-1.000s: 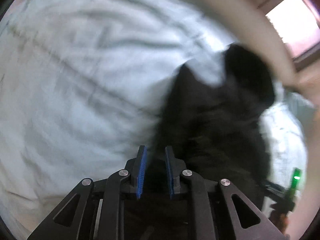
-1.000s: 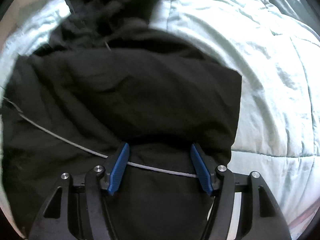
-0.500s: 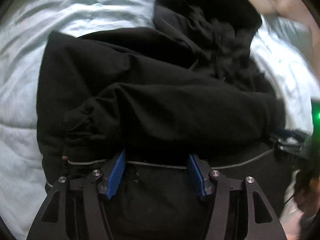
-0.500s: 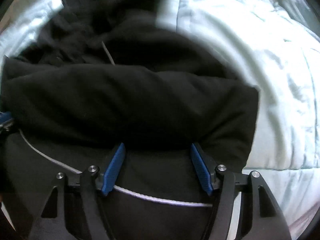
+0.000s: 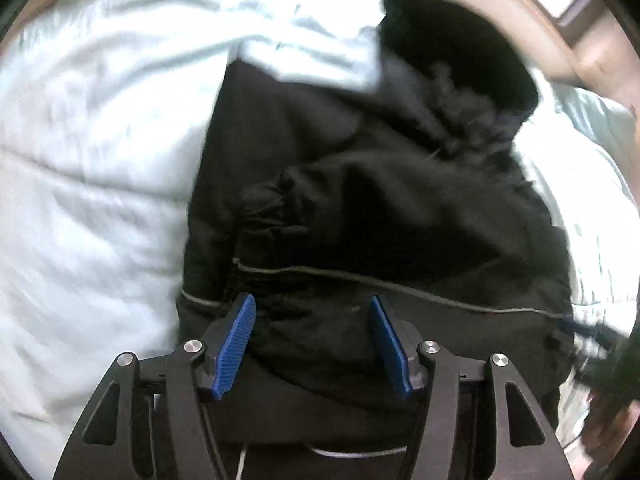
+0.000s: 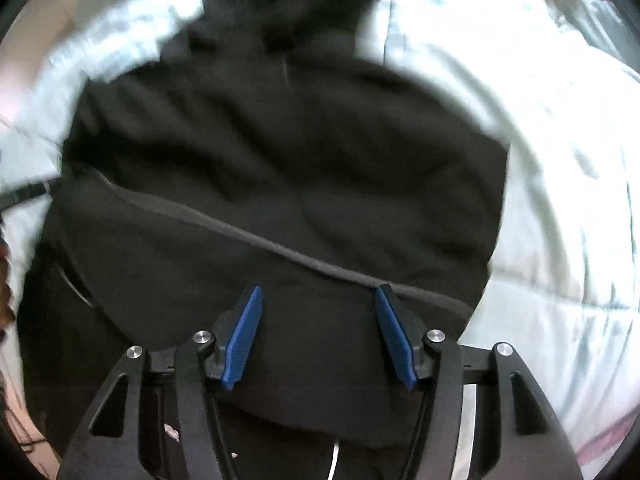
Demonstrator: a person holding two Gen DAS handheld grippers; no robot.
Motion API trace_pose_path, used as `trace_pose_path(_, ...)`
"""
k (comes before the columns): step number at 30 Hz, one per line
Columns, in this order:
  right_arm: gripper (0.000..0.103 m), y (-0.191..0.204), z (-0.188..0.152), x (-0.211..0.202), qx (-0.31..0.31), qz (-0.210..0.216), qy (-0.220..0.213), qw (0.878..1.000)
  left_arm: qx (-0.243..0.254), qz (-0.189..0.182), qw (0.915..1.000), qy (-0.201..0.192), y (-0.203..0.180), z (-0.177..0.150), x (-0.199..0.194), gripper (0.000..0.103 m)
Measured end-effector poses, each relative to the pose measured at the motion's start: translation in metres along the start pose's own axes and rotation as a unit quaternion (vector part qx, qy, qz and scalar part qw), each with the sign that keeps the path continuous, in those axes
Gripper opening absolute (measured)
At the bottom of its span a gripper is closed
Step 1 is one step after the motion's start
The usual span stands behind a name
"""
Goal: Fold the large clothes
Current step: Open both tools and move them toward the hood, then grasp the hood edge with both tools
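Observation:
A black hooded jacket [image 5: 380, 208] with a thin grey piping line lies partly folded on a pale blue quilt [image 5: 88, 152]; its hood points away from me. A gathered sleeve cuff [image 5: 272, 208] lies across the body. My left gripper [image 5: 312, 344] is open, its blue pads over the jacket's near hem. In the right wrist view the same jacket [image 6: 280, 160] fills the middle. My right gripper [image 6: 318, 336] is open above the near hem, holding nothing.
The quilt [image 6: 560, 200] spreads to both sides of the jacket. A beige headboard or wall [image 5: 520, 20] curves behind the hood. The other gripper's dark body [image 5: 600, 360] shows at the right edge of the left wrist view.
My left gripper was nearly shut a second ago and has opened. Both views have pulled back slightly from the jacket. The sleeve now lies folded across the body.

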State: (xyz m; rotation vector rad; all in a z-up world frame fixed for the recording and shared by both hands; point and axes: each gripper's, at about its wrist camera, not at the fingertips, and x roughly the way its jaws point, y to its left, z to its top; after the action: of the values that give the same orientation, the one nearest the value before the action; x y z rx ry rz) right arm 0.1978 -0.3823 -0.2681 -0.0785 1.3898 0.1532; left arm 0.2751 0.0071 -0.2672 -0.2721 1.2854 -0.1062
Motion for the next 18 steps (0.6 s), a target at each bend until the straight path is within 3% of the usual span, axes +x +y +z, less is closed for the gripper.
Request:
trace_pose_path(4,0.062,0.013,0.005,0.015,0.005,-0.045,0.024,0.999,0.019,0.045,0.9987,0.017,-0.017,0.003,0.012,0.061)
trace_pose_path(6,0.061,0.012,0.007,-0.001,0.024,-0.037,0.032,0.999,0.021,0.05,0.9984,0.015,-0.024,0.003,-0.001,0.061)
trace_pose_path(8,0.06,0.006,-0.001,-0.032,0.038,-0.013,0.01,0.999,0.02,0.024,0.9995,0.0,-0.027,-0.001,-0.026,0.061)
trace_pose_path(10,0.06,0.0,-0.009,-0.058,0.041,-0.02,-0.01,0.999,0.022,-0.012,0.9995,-0.019,-0.03,-0.005,-0.057,0.061)
trace_pose_path(12,0.06,-0.008,-0.011,-0.089,0.045,-0.021,-0.041,0.998,0.037,-0.021,0.9979,-0.047,-0.039,-0.001,-0.091,0.061)
trace_pose_path(16,0.06,-0.015,0.02,-0.151,0.07,-0.012,-0.107,0.992,0.069,-0.047,0.991,-0.105,-0.056,0.032,-0.155,0.061)
trace_pose_path(18,0.06,-0.027,0.036,-0.17,0.085,-0.001,-0.131,0.988,0.083,-0.057,0.988,-0.118,-0.066,0.06,-0.167,0.061)
